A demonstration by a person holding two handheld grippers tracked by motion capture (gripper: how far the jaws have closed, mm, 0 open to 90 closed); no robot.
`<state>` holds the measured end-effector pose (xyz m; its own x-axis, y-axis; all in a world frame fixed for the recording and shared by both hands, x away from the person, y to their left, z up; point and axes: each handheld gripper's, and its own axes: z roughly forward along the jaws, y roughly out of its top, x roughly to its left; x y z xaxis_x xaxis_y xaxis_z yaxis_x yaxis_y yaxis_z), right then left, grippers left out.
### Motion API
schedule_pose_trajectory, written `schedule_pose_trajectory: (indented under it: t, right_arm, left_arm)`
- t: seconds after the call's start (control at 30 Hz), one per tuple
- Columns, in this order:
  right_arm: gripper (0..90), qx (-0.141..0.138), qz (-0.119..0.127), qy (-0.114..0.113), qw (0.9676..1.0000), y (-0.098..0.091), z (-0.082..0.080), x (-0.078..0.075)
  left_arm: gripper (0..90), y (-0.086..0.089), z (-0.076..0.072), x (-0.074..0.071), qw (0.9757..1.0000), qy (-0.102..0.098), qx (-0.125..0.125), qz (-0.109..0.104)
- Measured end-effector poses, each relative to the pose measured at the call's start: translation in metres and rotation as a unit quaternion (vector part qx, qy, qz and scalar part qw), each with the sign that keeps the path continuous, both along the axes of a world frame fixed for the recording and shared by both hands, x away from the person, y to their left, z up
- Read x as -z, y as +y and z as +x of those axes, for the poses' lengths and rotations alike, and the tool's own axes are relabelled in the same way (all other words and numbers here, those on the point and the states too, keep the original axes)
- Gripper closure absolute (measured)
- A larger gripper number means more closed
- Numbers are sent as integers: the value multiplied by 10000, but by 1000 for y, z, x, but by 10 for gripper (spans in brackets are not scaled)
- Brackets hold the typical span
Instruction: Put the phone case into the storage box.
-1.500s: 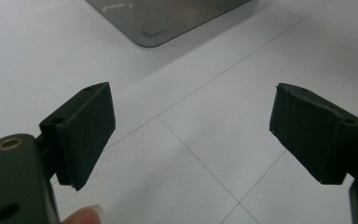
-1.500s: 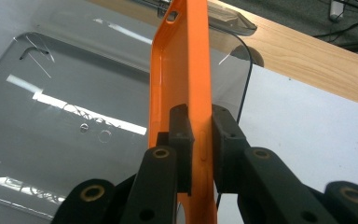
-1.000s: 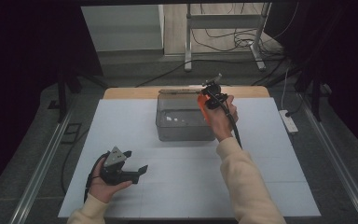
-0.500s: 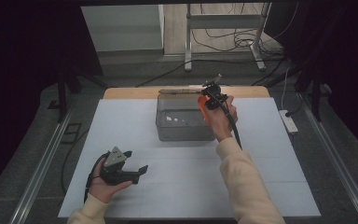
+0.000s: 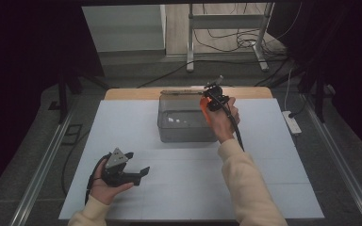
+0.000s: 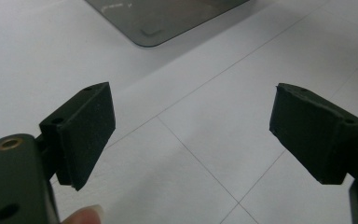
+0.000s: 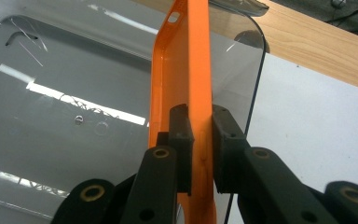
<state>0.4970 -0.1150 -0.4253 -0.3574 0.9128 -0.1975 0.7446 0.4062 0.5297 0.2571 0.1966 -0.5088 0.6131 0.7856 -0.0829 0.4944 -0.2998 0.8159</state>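
Observation:
An orange phone case (image 7: 186, 70) is pinched edge-on between the black pads of my right gripper (image 7: 201, 144), which is shut on its side wall. In the high view the right gripper (image 5: 206, 109) holds the orange case (image 5: 204, 112) at the right rim of a clear plastic box (image 5: 186, 123); the case hangs over the box's (image 7: 65, 107) right wall. My left gripper (image 5: 139, 172) rests low on the white table surface at the front left, open. Its two pads (image 6: 86, 126) stand wide apart with nothing between them, and a corner of the clear box (image 6: 158, 18) shows beyond.
The white table top (image 5: 179, 183) stretches bare between the two hands. A wooden strip (image 5: 132, 93) runs along the far edge behind the box. A white power strip (image 5: 293, 123) lies on the floor to the right, and metal frame legs and cables (image 5: 226, 42) stand behind.

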Motion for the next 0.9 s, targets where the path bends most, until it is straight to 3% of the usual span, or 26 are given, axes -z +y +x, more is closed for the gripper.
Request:
schedule_pose_trajectory:
  t: [0.9]
  right_arm:
    - [802, 18, -117, 47, 9999, 2, 1, 8]
  left_arm:
    - [140, 0, 0, 0, 10000, -3, 1, 6]
